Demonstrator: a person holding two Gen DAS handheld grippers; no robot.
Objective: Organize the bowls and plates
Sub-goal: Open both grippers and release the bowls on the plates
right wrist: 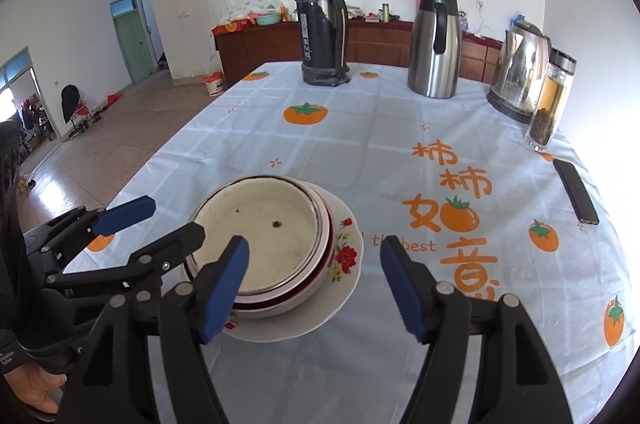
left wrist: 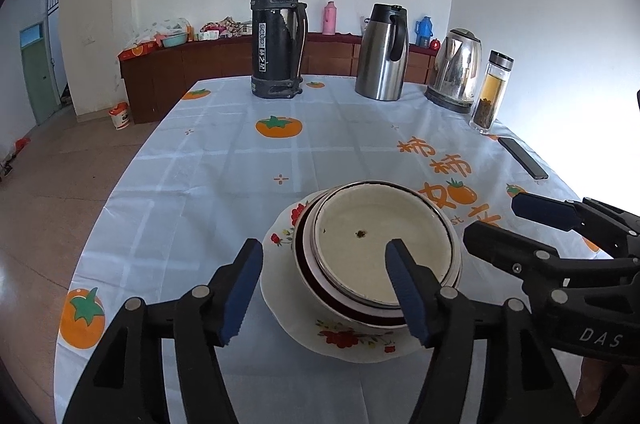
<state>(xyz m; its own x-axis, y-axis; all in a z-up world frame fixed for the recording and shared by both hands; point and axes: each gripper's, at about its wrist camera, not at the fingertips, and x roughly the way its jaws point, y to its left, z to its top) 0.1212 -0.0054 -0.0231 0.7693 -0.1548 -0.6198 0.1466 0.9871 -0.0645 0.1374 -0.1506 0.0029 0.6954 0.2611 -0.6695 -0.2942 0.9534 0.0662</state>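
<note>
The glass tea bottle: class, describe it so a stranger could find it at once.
Start at the table with the persimmon-print cloth. Along its far edge stand a black flask, a steel jug and a steel kettle. The glass tea bottle stands just in front of the kettle: the only see-through vessel, with amber liquid above dark leaves.

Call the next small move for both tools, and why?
Probably back both off. The bowls sit nested on the floral plate, and the left tool and right tool are open, gripping nothing. The stack looks finished.
</note>
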